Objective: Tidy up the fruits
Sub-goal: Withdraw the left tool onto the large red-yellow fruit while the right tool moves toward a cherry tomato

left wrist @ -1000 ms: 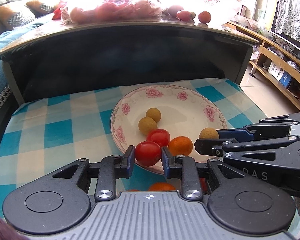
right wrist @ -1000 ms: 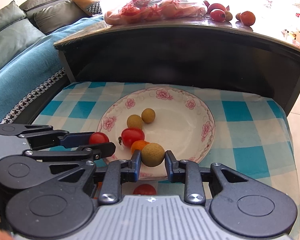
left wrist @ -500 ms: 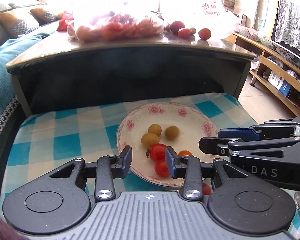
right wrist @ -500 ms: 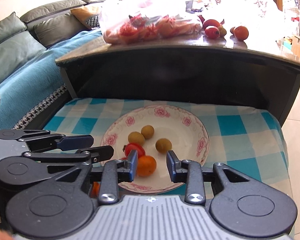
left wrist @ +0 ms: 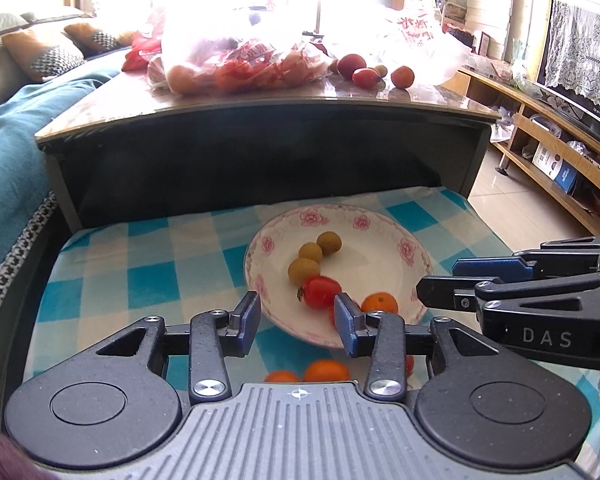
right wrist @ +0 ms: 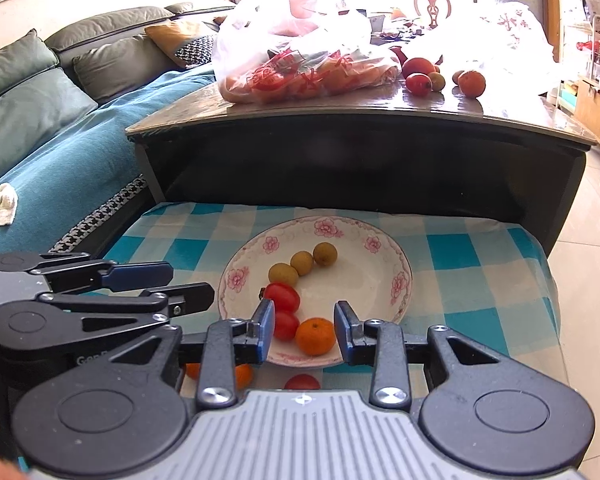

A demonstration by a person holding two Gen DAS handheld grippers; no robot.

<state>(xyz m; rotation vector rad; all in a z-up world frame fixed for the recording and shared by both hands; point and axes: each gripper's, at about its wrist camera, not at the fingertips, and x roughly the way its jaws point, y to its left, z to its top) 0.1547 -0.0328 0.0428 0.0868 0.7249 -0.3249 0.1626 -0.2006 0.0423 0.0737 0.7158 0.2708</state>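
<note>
Plate (right wrist: 400, 276) of fruit beyond both spread, unloaded jaws.

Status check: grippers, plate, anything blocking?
Left gripper and right gripper open, empty. Plate holds three longans, two tomatoes, one orange. Loose fruit on checkered cloth near plate; nothing blocking.

2 oranges (left wrist: 308, 372) half hidden behind left gripper body, bag contents (right wrist: 300, 76) blurred by glare

"DAS" — on right tool (left wrist: 436, 286)
</note>
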